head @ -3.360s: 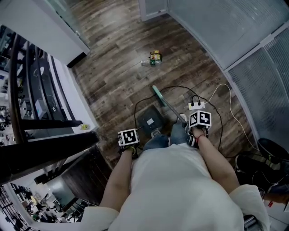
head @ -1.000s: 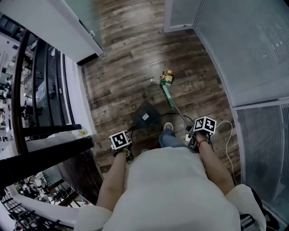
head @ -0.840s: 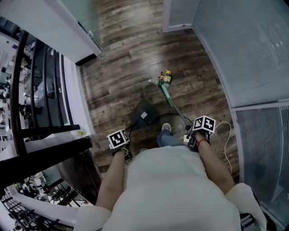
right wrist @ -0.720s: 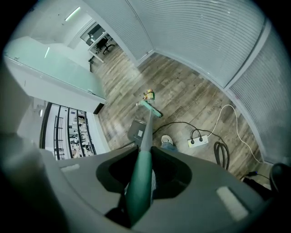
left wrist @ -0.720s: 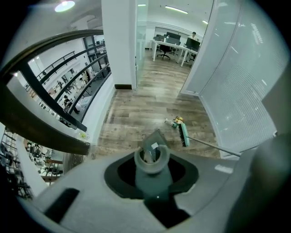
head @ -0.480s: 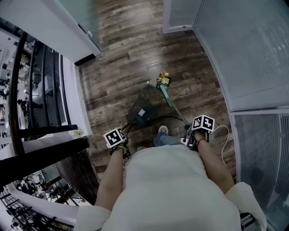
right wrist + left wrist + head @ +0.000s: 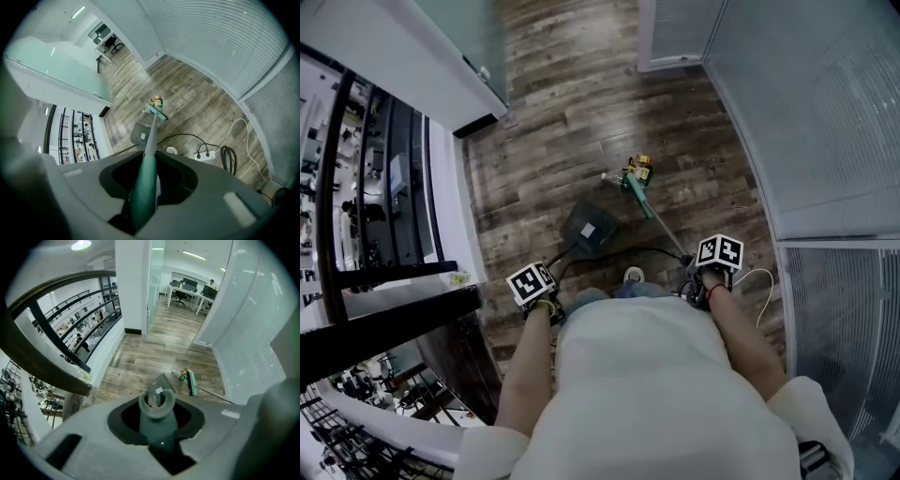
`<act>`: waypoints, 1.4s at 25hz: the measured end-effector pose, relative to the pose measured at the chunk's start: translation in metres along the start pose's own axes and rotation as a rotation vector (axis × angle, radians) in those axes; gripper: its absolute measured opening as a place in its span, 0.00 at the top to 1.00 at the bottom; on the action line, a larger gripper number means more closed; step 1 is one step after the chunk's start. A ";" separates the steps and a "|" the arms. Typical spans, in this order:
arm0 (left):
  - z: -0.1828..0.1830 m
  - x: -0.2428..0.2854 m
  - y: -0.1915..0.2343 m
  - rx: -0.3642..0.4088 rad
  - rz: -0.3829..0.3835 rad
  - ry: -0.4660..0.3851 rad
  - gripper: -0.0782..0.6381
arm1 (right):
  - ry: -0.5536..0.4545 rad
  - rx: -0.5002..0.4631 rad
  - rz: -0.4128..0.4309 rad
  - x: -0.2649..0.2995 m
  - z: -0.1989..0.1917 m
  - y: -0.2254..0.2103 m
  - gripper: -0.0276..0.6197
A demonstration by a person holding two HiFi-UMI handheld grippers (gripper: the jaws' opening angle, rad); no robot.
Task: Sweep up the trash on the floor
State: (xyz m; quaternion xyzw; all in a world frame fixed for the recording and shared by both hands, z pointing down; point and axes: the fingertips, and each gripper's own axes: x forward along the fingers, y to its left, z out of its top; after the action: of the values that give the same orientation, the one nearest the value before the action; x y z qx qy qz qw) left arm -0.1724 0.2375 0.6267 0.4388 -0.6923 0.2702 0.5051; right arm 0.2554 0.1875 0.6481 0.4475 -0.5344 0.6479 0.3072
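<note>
The trash [image 7: 637, 170] lies in a small heap on the wood floor [image 7: 553, 103] ahead of the person. The broom [image 7: 636, 190] has its head against the heap's near side. The dustpan [image 7: 588, 228] sits near it, to the left and closer to the person.

The right gripper [image 7: 145, 180] is clamped on the green broom handle, which runs out between its jaws down to the head. The left gripper [image 7: 157, 414] is clamped on the grey dustpan handle. The handle's ring end stands out past the jaws, and the pan shows just beyond it.

Open floor stretches beyond the heap and to its left, up to a white wall [image 7: 384, 52] with a dark strip at its foot. On the right, curved ribbed panels [image 7: 825, 103] close the floor off, not far from the heap. On the left a dark railing [image 7: 394, 314] edges a drop to lower levels.

Behind the broom head a black cable [image 7: 180, 135] arcs across the boards near a shoe [image 7: 633, 275]. It runs to a power strip [image 7: 205, 153], and a white cable [image 7: 231, 131] loops towards the panels.

In the head view the marker cubes cover both sets of jaws, the power strip does not show, and the person's torso cuts off the nearest floor. A clear bottle-like piece lies at the heap's left edge. The other pieces are too small to tell apart.
</note>
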 end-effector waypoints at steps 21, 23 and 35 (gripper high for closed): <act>0.069 0.017 -0.013 -0.002 -0.004 -0.028 0.76 | -0.053 0.055 -0.019 -0.001 0.045 0.013 0.81; 0.076 0.024 -0.014 0.016 -0.011 -0.022 0.76 | -0.048 0.061 -0.029 0.004 0.049 0.018 0.81; 0.113 0.068 -0.022 0.078 -0.039 0.056 0.76 | -0.030 0.006 -0.109 0.027 0.099 0.055 0.81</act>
State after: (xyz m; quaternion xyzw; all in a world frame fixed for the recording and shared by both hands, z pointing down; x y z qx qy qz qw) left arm -0.2119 0.1120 0.6503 0.4637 -0.6583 0.2992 0.5118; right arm 0.2209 0.0760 0.6528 0.4866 -0.5119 0.6249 0.3327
